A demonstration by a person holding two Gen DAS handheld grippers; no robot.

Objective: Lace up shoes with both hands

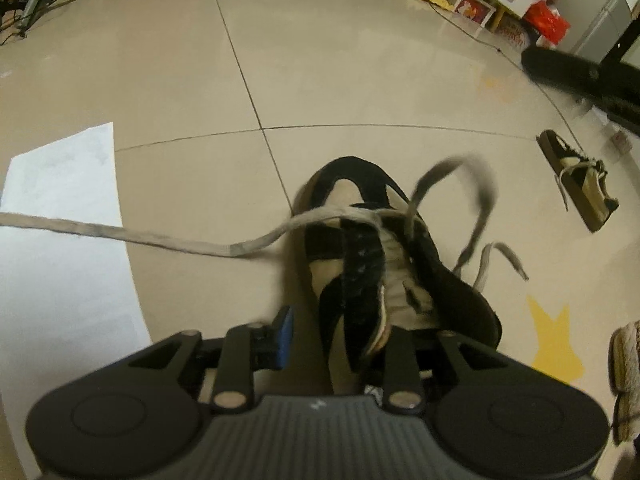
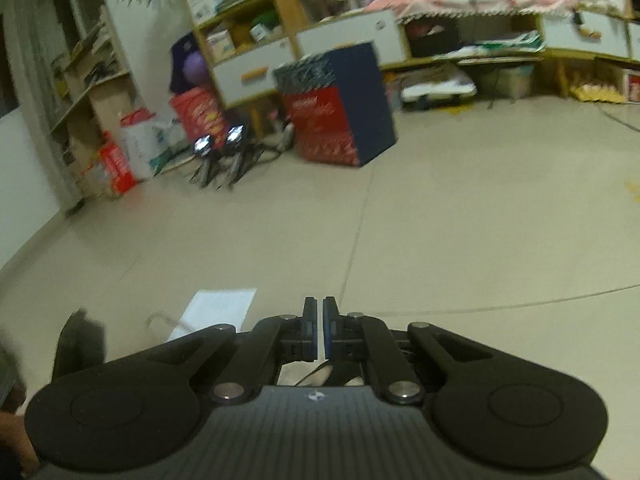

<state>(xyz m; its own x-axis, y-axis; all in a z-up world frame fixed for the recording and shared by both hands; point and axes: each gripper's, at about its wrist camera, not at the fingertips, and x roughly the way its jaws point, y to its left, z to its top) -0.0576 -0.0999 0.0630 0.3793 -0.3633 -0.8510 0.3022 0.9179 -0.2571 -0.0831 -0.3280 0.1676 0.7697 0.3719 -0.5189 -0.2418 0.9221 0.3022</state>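
The black and tan shoe (image 1: pixel 384 264) lies on the tiled floor (image 1: pixel 360 80) just beyond the left claw (image 1: pixel 344 332), whose jaws stand partly apart around the shoe's heel end without pressing it. One grey lace (image 1: pixel 160 236) trails far left over white paper (image 1: pixel 60 240). The right claw (image 2: pixel 319 330) is almost closed, holding nothing, above bare floor

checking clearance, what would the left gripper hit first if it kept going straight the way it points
Most likely the black and tan shoe: the left gripper points down right at it, with its heel end apparently already between the jaws.
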